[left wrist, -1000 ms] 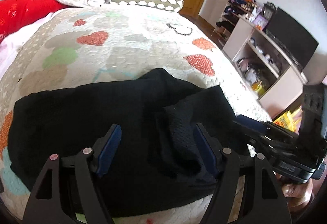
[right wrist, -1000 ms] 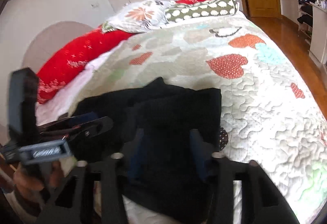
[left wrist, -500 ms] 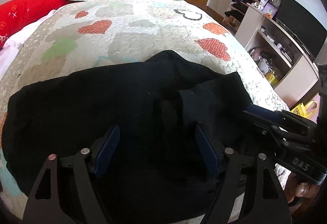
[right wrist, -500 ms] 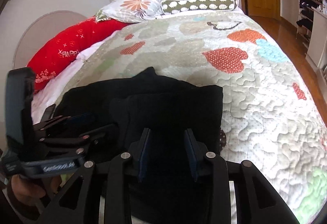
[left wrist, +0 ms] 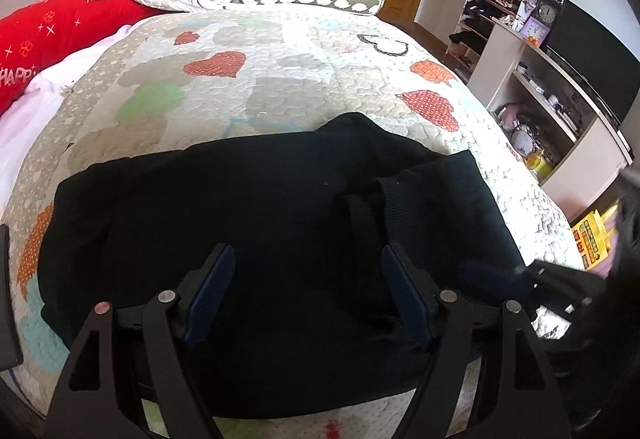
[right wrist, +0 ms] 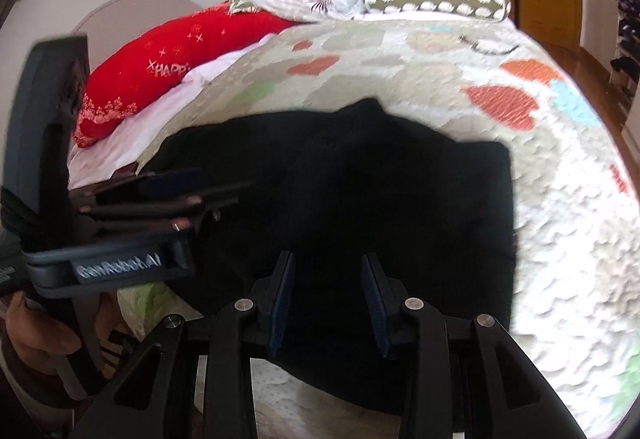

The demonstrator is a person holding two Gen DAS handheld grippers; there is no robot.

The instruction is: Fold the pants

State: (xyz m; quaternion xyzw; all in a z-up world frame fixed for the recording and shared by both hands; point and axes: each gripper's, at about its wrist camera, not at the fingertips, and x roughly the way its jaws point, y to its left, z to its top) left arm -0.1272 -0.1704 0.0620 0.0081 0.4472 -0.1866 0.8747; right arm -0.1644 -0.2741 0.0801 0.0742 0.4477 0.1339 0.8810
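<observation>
- Left wrist view: the pants (left wrist: 256,223) lie as a black, partly folded heap on the near end of the bed (left wrist: 288,79), spread from about 9 o'clock to 3 o'clock across the lower half of the frame.
- The left claw (left wrist: 306,297) hangs just over the cloth with its jaws wide apart and nothing between them.
- A ribbed band, probably a cuff or the waistband (left wrist: 424,183), lies doubled over at about 2 o'clock from the claw; a peak of cloth pokes toward 12 o'clock.
- The right claw (left wrist: 492,275) comes in low at 4 o'clock, blurred; its opening cannot be read here.
- Right wrist view: the pants (right wrist: 400,199) fill the centre, with a straight folded edge down the 3 o'clock side and a square corner at about 1 o'clock.
- The right claw (right wrist: 330,297) sits over the near edge with its jaws partly open, a clear gap between the pads, holding nothing.
- The left claw (right wrist: 176,191) reaches in from 9 o'clock, level with the cloth.
- Handling, as a judgement: the fabric looks soft, limp and fairly light, a thick knit that will sag and bunch, not slip. Best hold is on the ribbed band or a folded edge, pinching all layers.
- The long axis seems to run 9 to 3 o'clock, across the bed; which end is the waist cannot be told.
</observation>
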